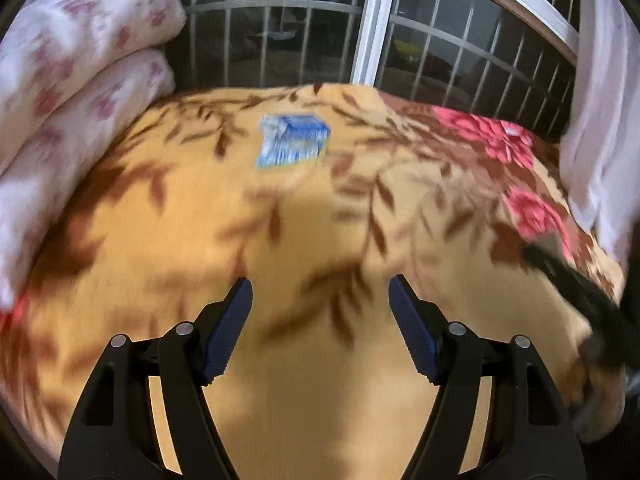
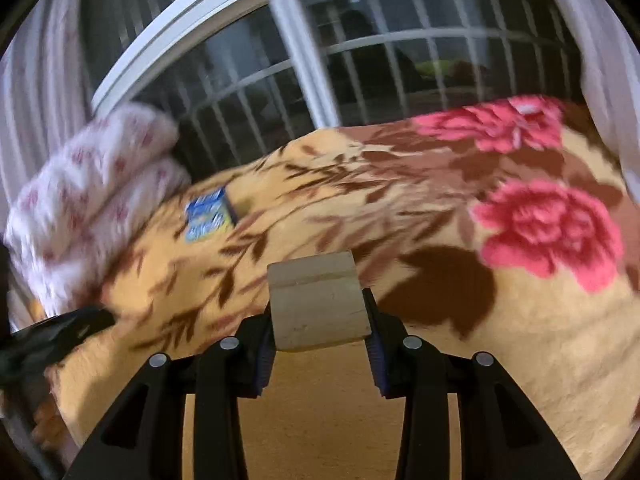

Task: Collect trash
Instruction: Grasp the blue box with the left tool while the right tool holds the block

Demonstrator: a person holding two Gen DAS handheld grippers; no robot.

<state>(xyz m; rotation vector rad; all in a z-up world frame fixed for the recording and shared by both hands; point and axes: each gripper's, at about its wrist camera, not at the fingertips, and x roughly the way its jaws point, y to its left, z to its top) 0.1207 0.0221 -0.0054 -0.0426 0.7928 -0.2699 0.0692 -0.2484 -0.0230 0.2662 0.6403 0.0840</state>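
A blue and white wrapper [image 1: 294,142] lies on the floral blanket [image 1: 280,220] near its far edge; it also shows in the right wrist view [image 2: 210,216] at the left. My left gripper [image 1: 320,300] is open and empty, well short of the wrapper. My right gripper [image 2: 320,312] is shut on a tan cardboard piece [image 2: 318,300], held above the blanket [image 2: 440,240]. The right gripper appears as a dark blur at the right of the left wrist view [image 1: 576,292], and the left gripper as one at the left of the right wrist view [image 2: 60,336].
A folded white quilt with pink flowers [image 1: 80,80] is stacked at the blanket's left end. A barred window [image 1: 360,32] stands behind the bed. A white curtain [image 1: 600,120] hangs at the right. Both views are motion-blurred.
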